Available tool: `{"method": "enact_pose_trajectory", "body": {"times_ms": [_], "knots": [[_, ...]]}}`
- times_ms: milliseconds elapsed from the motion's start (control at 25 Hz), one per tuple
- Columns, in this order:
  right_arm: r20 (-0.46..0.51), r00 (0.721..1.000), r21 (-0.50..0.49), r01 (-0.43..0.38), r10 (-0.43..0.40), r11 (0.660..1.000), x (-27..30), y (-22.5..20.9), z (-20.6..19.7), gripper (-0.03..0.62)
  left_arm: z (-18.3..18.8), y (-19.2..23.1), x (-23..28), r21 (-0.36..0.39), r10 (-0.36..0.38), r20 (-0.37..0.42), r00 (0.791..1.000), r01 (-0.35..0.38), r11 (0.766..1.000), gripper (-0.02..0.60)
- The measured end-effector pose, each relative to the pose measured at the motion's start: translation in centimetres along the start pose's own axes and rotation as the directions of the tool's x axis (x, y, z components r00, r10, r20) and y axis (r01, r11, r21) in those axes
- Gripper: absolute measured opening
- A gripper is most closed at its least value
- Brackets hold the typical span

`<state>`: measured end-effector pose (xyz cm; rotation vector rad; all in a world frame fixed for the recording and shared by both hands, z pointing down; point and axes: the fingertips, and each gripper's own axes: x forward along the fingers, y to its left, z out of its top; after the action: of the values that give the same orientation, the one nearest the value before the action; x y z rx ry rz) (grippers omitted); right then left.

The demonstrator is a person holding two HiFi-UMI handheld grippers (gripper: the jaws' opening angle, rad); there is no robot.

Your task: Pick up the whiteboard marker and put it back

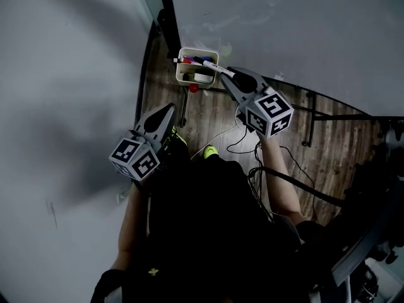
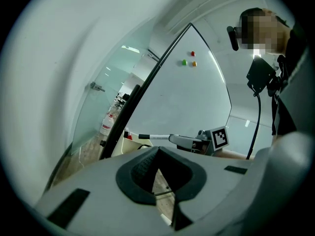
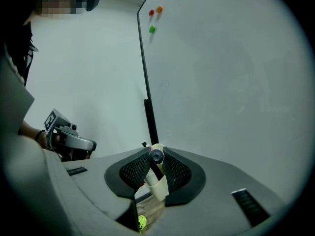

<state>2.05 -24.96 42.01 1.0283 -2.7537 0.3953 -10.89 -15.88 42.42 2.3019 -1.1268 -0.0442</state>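
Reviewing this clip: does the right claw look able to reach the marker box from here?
Probably yes. The right claw, shut on the marker, hangs just beside the box, the marker's tip over its rim, and nothing stands between them.

A green magnet (image 2: 184, 62) clings to the whiteboard (image 2: 182, 102)

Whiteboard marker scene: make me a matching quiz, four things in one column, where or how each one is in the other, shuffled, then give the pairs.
Things:
1. whiteboard marker
2. marker holder
3. left gripper
4. green magnet

Places or states:
A. jaws together, nothing between them
B. stuck on the whiteboard
C. clamped in the right gripper
D. at the whiteboard's lower edge, holding other markers

Pairs: 1-C, 2-D, 3-A, 4-B
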Motion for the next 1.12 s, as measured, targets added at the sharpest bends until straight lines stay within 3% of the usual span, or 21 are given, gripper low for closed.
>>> {"method": "enact_pose_trajectory", "body": {"times_ms": [1120], "knots": [[-0.064, 0.998, 0.069, 0.000, 0.004, 0.998, 3.5, -2.9, -2.8, 0.083, -0.3, 1.3, 0.5, -0.015, 0.015, -0.056, 0.998, -0.016, 1.000, 0.032]]}}
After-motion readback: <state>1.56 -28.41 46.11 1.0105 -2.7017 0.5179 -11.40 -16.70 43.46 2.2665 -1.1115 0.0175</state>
